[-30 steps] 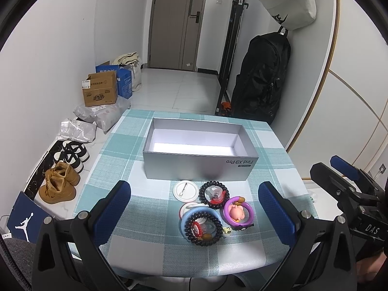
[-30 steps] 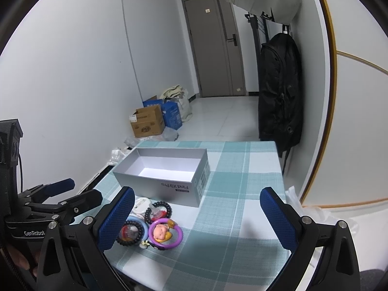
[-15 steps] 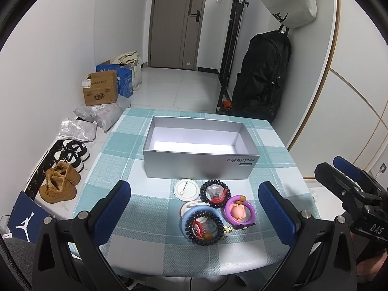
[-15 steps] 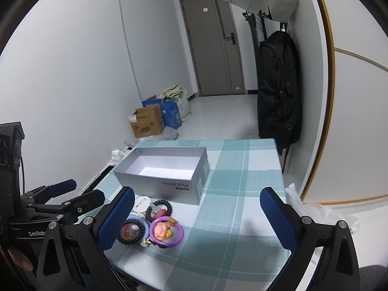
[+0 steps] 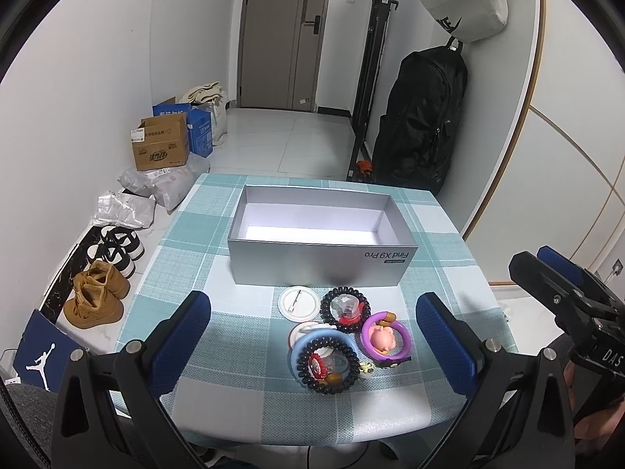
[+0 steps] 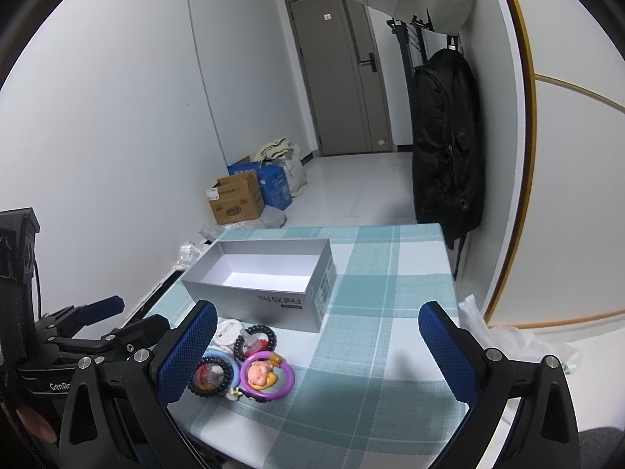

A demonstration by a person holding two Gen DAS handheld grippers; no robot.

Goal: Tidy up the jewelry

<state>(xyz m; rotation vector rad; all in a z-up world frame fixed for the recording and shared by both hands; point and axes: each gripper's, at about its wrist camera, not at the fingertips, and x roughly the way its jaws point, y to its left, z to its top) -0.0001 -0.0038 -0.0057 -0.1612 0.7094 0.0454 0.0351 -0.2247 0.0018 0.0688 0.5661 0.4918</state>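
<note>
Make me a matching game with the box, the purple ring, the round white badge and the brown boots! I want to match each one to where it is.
Things:
1. silver box
2. purple ring
3. white badge
4. brown boots

Places:
A. on the floor, left of the table
B. right end of the jewelry pile
C. middle of the table, open, nothing inside
D. just in front of the box, at its left part

Pairs: 1-C, 2-B, 3-D, 4-A
</note>
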